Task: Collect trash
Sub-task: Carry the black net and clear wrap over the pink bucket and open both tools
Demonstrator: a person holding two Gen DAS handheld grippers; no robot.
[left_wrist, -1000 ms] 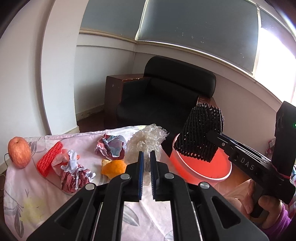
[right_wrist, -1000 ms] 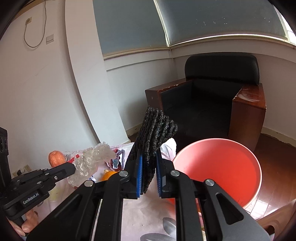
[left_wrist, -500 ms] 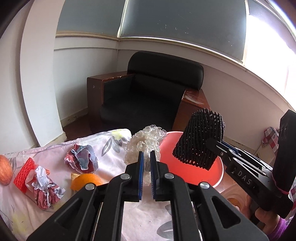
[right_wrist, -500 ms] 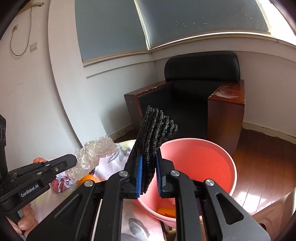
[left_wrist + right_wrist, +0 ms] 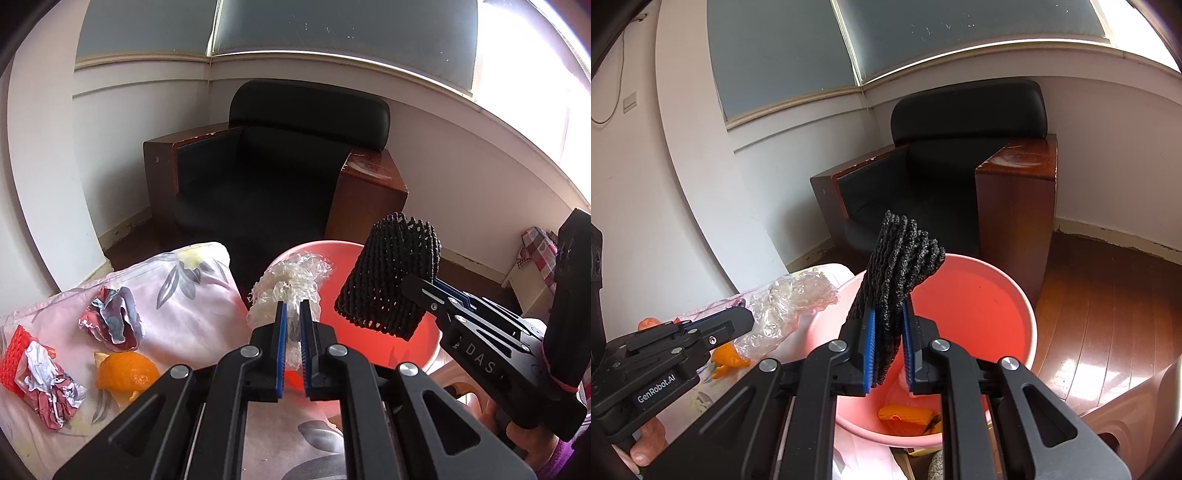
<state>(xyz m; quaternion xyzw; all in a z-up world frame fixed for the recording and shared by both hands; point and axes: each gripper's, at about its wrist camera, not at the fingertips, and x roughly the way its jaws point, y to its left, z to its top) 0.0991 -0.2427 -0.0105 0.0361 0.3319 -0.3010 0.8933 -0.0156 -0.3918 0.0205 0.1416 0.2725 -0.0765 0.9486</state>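
Over the pink bucket: right hand-held gripper pinches black foam net sleeve at its lower end, left hand-held gripper pinches crumpled clear plastic; both judged featherlight, squashy, edge-grip suffices.

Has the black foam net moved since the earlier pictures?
Yes. The black foam net came closer to the pink bucket and now hangs over it.

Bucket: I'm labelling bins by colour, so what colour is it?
The bucket is salmon pink, clearest in the right wrist view.
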